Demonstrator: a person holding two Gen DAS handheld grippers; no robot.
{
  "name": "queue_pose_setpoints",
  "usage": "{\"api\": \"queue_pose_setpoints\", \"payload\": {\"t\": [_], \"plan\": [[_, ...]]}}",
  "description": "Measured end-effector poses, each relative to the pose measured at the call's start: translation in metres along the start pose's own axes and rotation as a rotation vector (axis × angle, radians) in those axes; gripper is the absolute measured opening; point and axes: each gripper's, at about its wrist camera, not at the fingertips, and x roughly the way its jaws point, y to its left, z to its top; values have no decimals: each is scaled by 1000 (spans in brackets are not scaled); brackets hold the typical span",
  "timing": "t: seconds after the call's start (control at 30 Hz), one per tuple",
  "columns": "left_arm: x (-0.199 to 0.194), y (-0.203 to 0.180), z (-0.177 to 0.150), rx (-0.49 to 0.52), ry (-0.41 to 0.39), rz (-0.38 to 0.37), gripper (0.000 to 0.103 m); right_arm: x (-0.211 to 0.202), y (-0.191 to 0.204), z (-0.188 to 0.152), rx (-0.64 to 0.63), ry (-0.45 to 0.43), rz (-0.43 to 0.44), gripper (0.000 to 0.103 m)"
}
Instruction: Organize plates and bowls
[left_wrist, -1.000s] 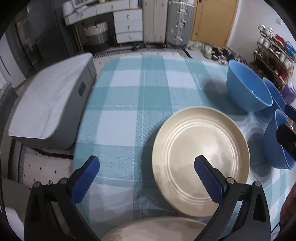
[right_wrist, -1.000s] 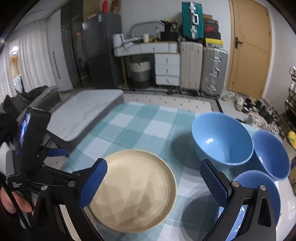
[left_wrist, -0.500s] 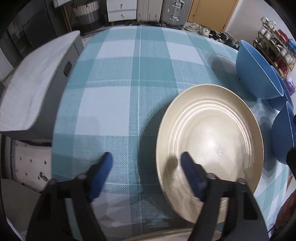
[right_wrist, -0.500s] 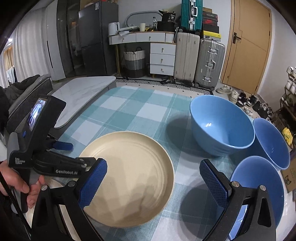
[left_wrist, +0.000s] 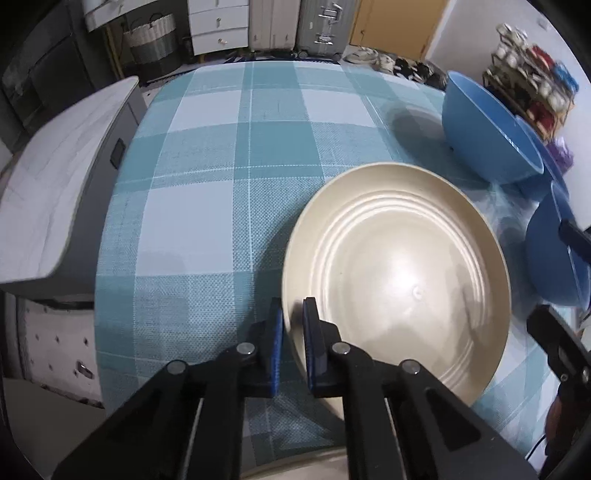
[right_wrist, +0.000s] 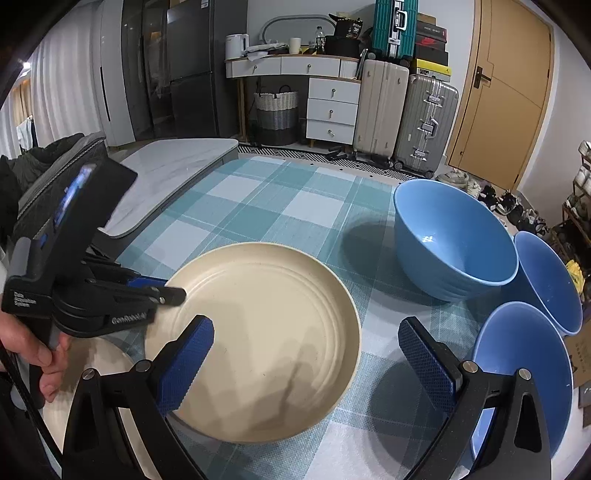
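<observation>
A cream plate (left_wrist: 399, 273) (right_wrist: 266, 332) lies on the teal checked tablecloth (left_wrist: 221, 155). My left gripper (left_wrist: 293, 325) (right_wrist: 166, 290) is shut on its left rim, one pad over the lip and one outside it. My right gripper (right_wrist: 306, 354) hangs open above the plate's near right part, touching nothing. A second cream plate (right_wrist: 92, 373) (left_wrist: 295, 467) lies at the near table edge, partly hidden by both grippers. A large blue bowl (right_wrist: 454, 251) (left_wrist: 484, 140) stands at the right, with two smaller blue bowls (right_wrist: 546, 280) (right_wrist: 524, 369) beside it.
A low grey-topped table (left_wrist: 55, 177) stands close to the left table edge. A person's hand (right_wrist: 40, 354) holds the left gripper. Suitcases (right_wrist: 424, 122), white drawers (right_wrist: 332, 110) and a shoe rack (left_wrist: 532, 81) stand beyond the far edge.
The left jaws went from wide open to shut on the cream plate's left rim. Both grippers sank a little toward the table; the right one stayed open.
</observation>
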Motion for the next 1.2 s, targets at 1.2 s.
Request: {"api": "queue_pose_setpoints", "payload": {"t": [1.2], "plan": [[-22, 42, -7, -81, -63, 59, 12, 13, -9, 20, 157, 57, 258, 102]]}}
